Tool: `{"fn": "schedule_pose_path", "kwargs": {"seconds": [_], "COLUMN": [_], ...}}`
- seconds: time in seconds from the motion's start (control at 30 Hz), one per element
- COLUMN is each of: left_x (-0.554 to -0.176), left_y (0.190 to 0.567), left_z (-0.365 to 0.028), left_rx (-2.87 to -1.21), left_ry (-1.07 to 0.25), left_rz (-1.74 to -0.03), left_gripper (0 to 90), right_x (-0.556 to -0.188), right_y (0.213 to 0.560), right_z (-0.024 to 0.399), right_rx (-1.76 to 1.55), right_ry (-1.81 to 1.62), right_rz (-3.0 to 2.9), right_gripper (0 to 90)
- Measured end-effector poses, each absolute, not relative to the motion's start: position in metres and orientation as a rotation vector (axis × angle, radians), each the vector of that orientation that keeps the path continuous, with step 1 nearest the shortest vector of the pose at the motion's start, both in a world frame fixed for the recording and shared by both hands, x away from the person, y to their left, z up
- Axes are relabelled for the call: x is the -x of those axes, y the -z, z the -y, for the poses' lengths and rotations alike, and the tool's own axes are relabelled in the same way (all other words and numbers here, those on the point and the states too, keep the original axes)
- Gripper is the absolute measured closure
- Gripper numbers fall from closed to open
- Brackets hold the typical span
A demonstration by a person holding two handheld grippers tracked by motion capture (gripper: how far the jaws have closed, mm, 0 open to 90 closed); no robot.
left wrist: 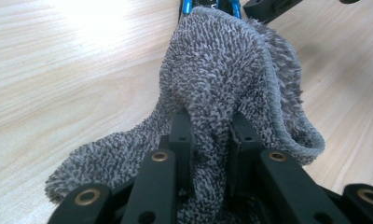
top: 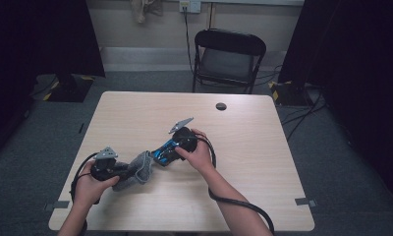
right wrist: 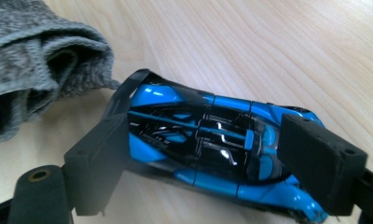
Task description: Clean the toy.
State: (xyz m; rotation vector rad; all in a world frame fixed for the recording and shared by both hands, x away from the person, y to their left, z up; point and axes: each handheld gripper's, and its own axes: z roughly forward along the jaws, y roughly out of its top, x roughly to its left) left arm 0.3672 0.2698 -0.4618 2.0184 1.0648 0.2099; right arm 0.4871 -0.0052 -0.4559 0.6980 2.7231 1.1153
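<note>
A grey fuzzy sock (top: pixel 137 169) lies bunched on the wooden table (top: pixel 253 152), left of centre near the front. My left gripper (top: pixel 120 172) is shut on it. In the left gripper view a fold of the sock (left wrist: pixel 222 70) is pinched between the two black jaws of the left gripper (left wrist: pixel 210 135). A blue and black toy car (right wrist: pixel 208 140) sits lengthwise between the pads of my right gripper (right wrist: pixel 208 161), which press on its two ends. The sock's open mouth (right wrist: pixel 40 60) is just beyond the car. In the high view the car (top: pixel 161 151) nearly touches the sock.
A round cable hole (top: pixel 221 106) is in the table's far side. A black folding chair (top: pixel 229 54) stands behind the table. Cables trail from both grippers toward the front edge. Bare wood surrounds the two hands.
</note>
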Motion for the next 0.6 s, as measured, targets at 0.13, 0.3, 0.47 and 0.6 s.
{"fn": "schedule_pose_path", "kwargs": {"seconds": [0.13, 0.3, 0.47, 0.6], "left_x": [-0.369, -0.371, -0.372, -0.374], "left_y": [0.465, 0.468, 0.468, 0.469], "left_z": [-0.271, -0.270, -0.269, -0.268], "left_rx": [-2.032, -2.036, -2.034, -2.041], "left_ry": [-0.231, -0.221, -0.225, -0.224], "left_rz": [-1.087, -1.092, -1.086, -1.082], "left_gripper": [74.9, 74.3, 73.4, 73.0], "right_x": [-0.491, -0.491, -0.492, -0.495], "right_y": [0.461, 0.467, 0.472, 0.476], "right_z": [0.000, -0.004, -0.003, -0.002], "right_rx": [-0.689, -0.657, -0.623, -0.632], "right_ry": [-1.140, -1.102, -1.058, -1.072], "right_rz": [-2.747, -2.735, -2.703, -2.708], "right_gripper": [16.7, 14.9, 10.3, 5.9]}}
